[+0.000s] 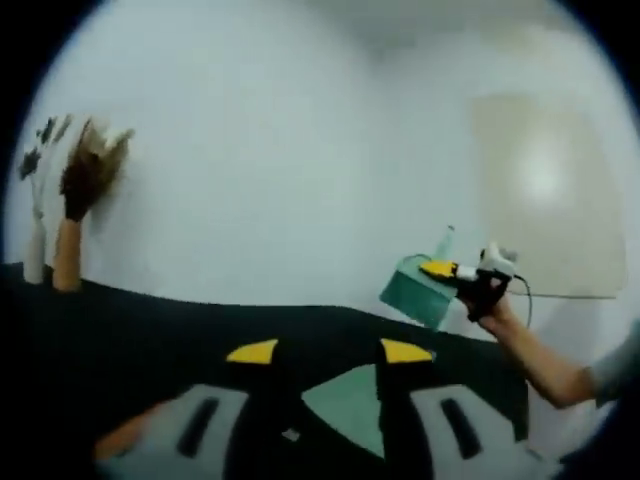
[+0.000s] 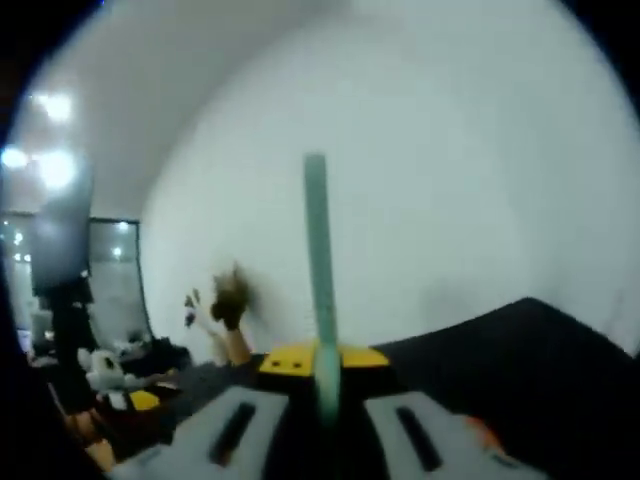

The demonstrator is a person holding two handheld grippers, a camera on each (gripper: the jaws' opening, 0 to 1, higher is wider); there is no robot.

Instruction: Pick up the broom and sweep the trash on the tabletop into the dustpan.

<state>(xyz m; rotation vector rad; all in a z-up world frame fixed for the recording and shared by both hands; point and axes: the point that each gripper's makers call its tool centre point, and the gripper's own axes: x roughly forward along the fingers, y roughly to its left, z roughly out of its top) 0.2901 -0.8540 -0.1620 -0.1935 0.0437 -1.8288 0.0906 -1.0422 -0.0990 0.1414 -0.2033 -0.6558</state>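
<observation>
While no writing can be read, the right gripper (image 2: 318,385) pinches the green dustpan (image 1: 420,290) by its handle above the black tabletop (image 1: 120,330); the left gripper (image 1: 325,352) grips a green piece; white walls (image 1: 280,150) behind

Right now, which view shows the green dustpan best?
The left gripper view: the whole dustpan shows there, held up over the table by the right gripper. The right gripper view gives just its handle rising between the jaws.
</observation>
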